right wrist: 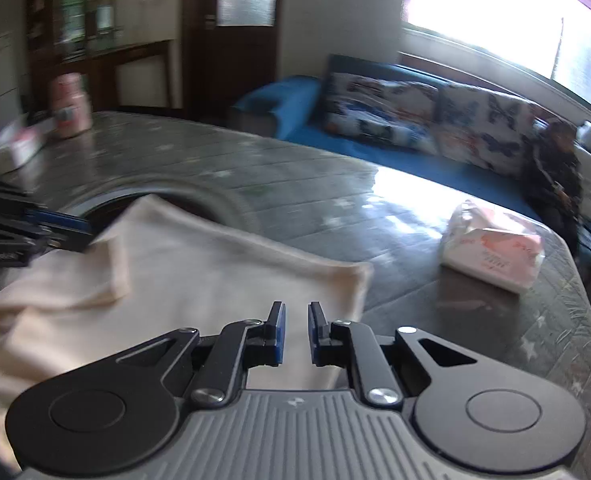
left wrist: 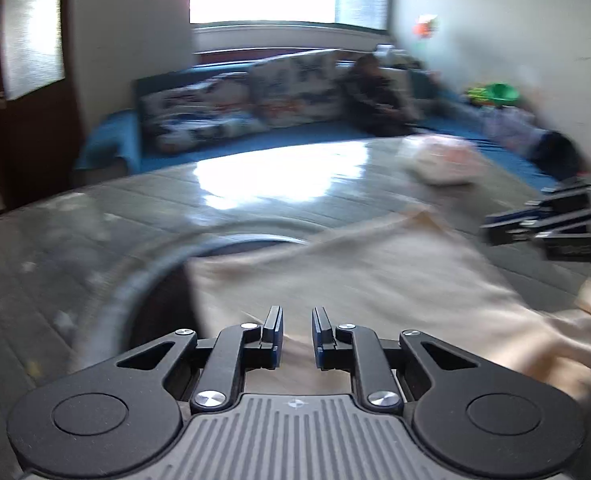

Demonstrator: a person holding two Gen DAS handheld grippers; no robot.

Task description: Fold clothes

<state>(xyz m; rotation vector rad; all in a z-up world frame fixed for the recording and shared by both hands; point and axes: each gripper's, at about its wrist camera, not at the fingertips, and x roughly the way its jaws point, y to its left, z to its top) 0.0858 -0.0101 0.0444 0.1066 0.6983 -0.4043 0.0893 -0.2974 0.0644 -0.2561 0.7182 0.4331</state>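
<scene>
A cream garment (left wrist: 375, 280) lies flat on the grey table, blurred in the left wrist view. My left gripper (left wrist: 297, 312) hovers over its near edge, jaws a narrow gap apart with nothing between them. In the right wrist view the same garment (right wrist: 215, 272) shows one corner folded over at the left. My right gripper (right wrist: 296, 306) hangs above the garment's right part, jaws slightly apart and empty. Each gripper also shows in the other's view: the right gripper (left wrist: 543, 220) at the right edge, the left gripper (right wrist: 35, 224) at the left by the folded corner.
A pack of tissues (right wrist: 495, 252) lies on the table (right wrist: 335, 184) right of the garment. A dark round ring (right wrist: 199, 196) sits behind the garment. A pink jar (right wrist: 69, 106) and a box (right wrist: 15, 144) stand far left. Beyond is a blue sofa (left wrist: 255, 140) with a seated person (left wrist: 375, 96).
</scene>
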